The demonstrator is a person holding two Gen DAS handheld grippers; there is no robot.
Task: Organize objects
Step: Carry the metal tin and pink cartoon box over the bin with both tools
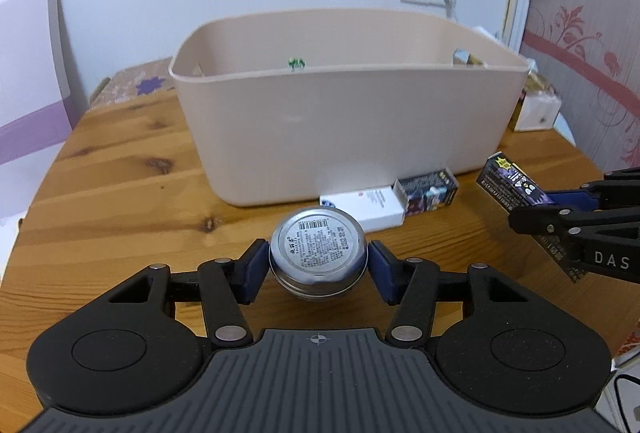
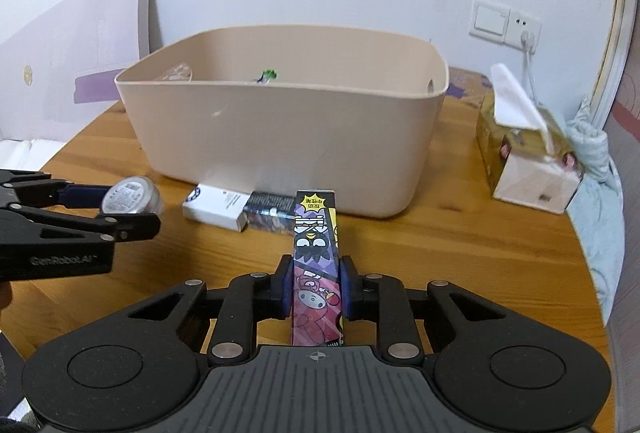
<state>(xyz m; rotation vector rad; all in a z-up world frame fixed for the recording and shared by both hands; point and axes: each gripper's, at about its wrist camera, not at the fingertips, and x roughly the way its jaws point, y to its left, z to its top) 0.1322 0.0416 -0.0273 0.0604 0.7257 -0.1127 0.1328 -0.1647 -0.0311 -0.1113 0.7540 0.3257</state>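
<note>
My left gripper [image 1: 318,265] is shut on a round metal tin [image 1: 318,251] with a printed label on top, held above the wooden table in front of the beige bin [image 1: 340,121]. In the right wrist view the same tin [image 2: 130,197] shows at the left. My right gripper [image 2: 314,287] is shut on a long purple cartoon box [image 2: 316,265], which points toward the beige bin [image 2: 280,137]. That box [image 1: 516,189] appears at the right in the left wrist view. A white box [image 1: 370,207] and a dark printed box [image 1: 428,193] lie against the bin's front wall.
A small green item [image 2: 267,75] shows above the bin's rim. An opened tissue box [image 2: 528,157] stands right of the bin on the round wooden table [image 2: 440,245]. A wall socket [image 2: 506,23] sits behind. Pale blue cloth [image 2: 600,193] hangs off the table's right edge.
</note>
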